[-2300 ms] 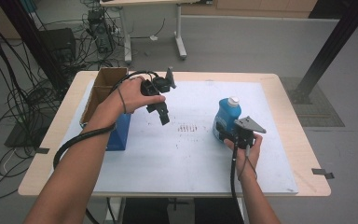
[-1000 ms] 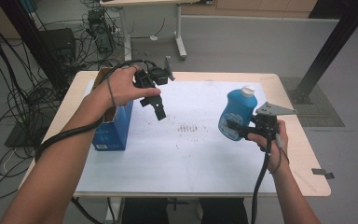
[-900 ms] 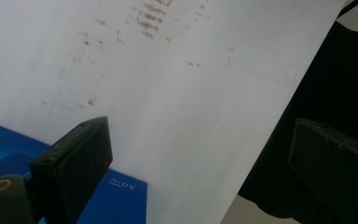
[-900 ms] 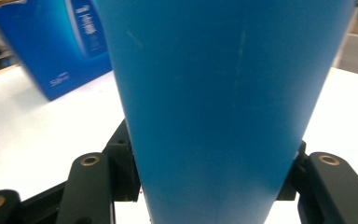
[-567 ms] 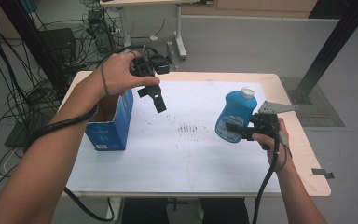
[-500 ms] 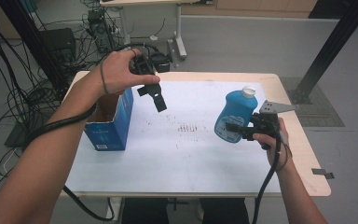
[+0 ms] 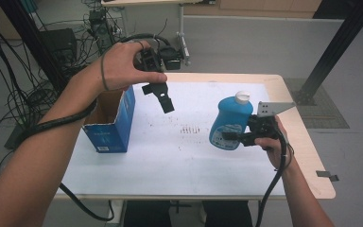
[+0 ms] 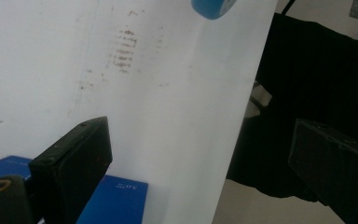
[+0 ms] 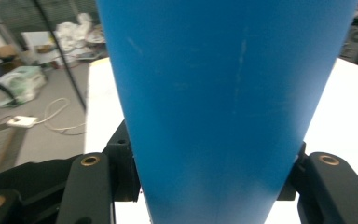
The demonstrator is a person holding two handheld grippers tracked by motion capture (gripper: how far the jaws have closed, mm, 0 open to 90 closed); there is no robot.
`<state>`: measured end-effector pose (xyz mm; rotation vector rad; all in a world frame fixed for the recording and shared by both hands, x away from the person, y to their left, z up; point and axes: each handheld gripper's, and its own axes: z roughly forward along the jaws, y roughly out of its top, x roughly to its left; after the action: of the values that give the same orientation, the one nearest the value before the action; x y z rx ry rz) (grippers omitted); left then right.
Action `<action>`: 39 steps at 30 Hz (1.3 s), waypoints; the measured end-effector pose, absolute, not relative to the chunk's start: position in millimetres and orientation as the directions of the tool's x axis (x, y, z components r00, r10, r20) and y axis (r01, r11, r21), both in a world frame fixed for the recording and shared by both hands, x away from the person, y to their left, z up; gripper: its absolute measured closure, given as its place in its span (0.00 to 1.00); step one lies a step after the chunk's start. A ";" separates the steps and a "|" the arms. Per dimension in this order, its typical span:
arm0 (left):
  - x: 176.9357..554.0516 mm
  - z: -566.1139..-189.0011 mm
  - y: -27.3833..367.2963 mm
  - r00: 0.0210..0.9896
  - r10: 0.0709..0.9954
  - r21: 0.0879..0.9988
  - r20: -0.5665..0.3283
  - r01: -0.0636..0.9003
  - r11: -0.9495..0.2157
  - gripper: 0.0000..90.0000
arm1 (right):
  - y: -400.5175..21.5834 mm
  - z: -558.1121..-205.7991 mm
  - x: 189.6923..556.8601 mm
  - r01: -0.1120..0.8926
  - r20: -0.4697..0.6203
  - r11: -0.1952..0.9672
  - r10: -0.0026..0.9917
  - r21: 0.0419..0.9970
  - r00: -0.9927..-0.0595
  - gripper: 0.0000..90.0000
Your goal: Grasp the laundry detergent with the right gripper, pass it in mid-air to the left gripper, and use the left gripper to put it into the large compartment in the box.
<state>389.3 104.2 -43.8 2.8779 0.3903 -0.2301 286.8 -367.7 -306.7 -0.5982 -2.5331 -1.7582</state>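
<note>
A blue bottle (image 7: 229, 124) with a white cap (image 7: 241, 97) hangs tilted above the right half of the white table (image 7: 170, 156). My right gripper (image 7: 240, 138) is shut on its lower body; in the right gripper view the bottle (image 9: 223, 93) sits pressed between both jaws of the right gripper (image 9: 214, 191). My left gripper (image 7: 159, 97) is held high over the table's far left, jaws pointing down and toward the middle. In the left gripper view its jaws stand wide apart, left gripper (image 8: 205, 172) open with nothing between them, and the bottle's base (image 8: 212, 7) shows at the top.
An open blue cardboard box (image 7: 111, 118) stands at the table's left, below the left hand; its edge (image 8: 116, 200) shows under the left jaw. Brown smudges (image 7: 191, 129) mark the middle of the table. Cables and a stand lie on the floor beyond.
The bottle, standing on the table at first, has been lifted and carried a little left and nearer. The left hand has risen above the box with its jaws still apart.
</note>
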 end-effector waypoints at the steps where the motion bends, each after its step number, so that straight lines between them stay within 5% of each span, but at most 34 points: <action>1: 388.5 -42.8 103.9 0.953 0.239 0.205 -0.184 0.275 -0.939 0.07 | -367.5 -306.6 288.5 0.303 0.214 0.303 0.293 0.903 -0.932 0.47; 39: 358.5 -19.0 35.9 0.985 0.107 0.133 -0.132 0.125 -0.983 0.06 | -308.1 -275.8 315.4 0.188 0.176 0.431 0.067 0.882 -0.982 0.47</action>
<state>358.5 35.9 -19.0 2.9895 0.1757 -0.1879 315.4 -308.1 -275.8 -0.2295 -2.5592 -1.6007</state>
